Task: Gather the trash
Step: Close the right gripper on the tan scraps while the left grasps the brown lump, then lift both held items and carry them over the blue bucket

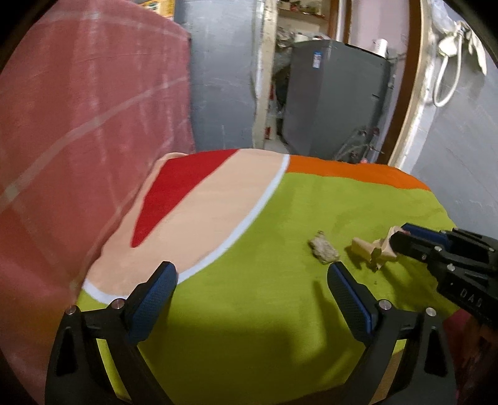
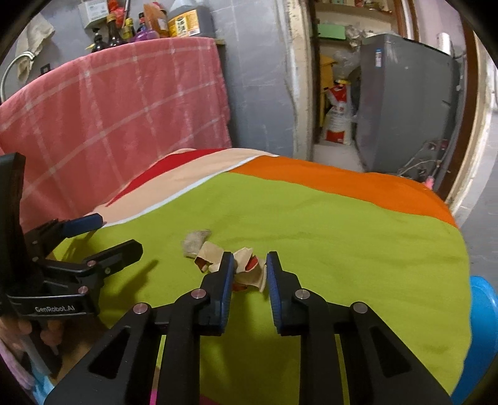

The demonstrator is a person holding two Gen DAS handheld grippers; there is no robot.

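A crumpled tan and red paper scrap (image 2: 246, 271) lies on the green part of a coloured blanket (image 2: 342, 233). My right gripper (image 2: 249, 264) has its jaws closed around it with a narrow gap, pinching the paper; it also shows in the left wrist view (image 1: 395, 236) at the paper scrap (image 1: 370, 249). A grey lumpy piece of trash (image 1: 323, 247) lies just left of the paper, seen too in the right wrist view (image 2: 194, 240). My left gripper (image 1: 252, 274) is open and empty, hovering over the blanket near the grey piece.
A pink checked cloth (image 2: 109, 118) hangs at the back left. A grey appliance (image 2: 404, 102) stands behind a doorway. A blue container (image 2: 481, 336) sits at the blanket's right edge. Bottles (image 2: 149, 25) stand on a shelf behind the cloth.
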